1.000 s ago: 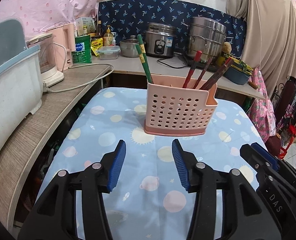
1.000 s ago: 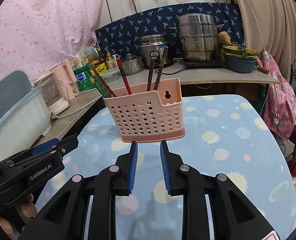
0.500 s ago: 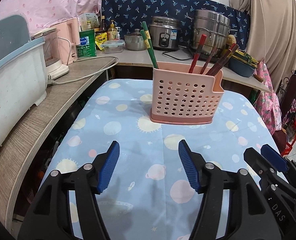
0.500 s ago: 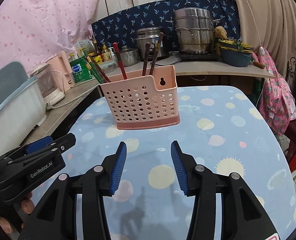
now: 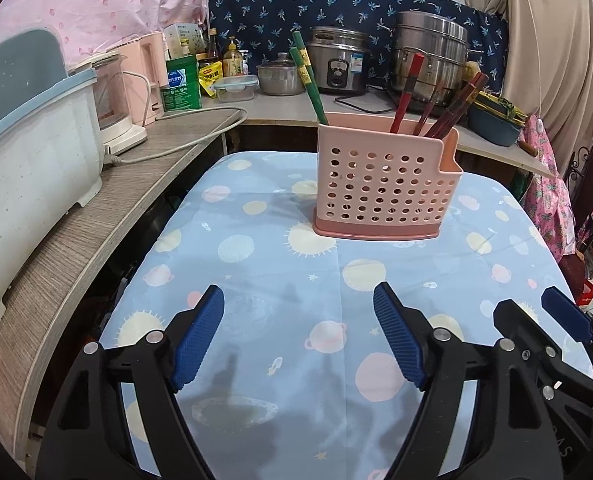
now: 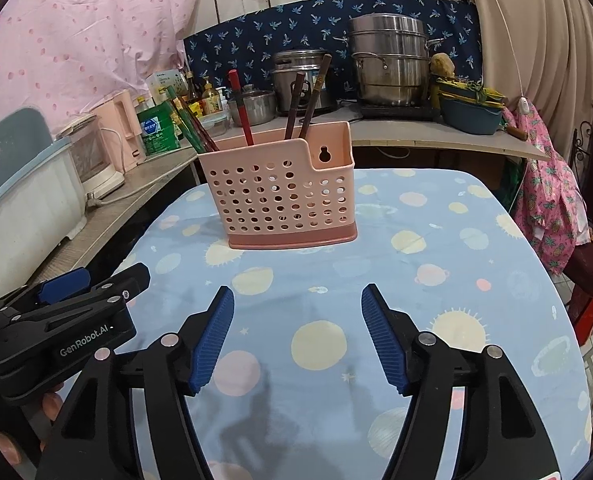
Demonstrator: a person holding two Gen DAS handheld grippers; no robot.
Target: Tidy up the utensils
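Perforated pink plastic caddy (image 5: pixel 384 192) holds slender lacquered chopsticks (image 5: pixel 404 96) upright

Matt pink perforated plastic holder (image 5: pixel 384 192); printed cloth table cover (image 5: pixel 280 292); polished steel steamer pot (image 5: pixel 430 56); wood-grain laminate counter (image 5: pixel 96 216); ribbed blue pads (image 6: pixel 212 338)

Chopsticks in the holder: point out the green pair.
The green chopsticks lean at the left end of the pink holder, apart from the red and brown ones bunched at its right end.
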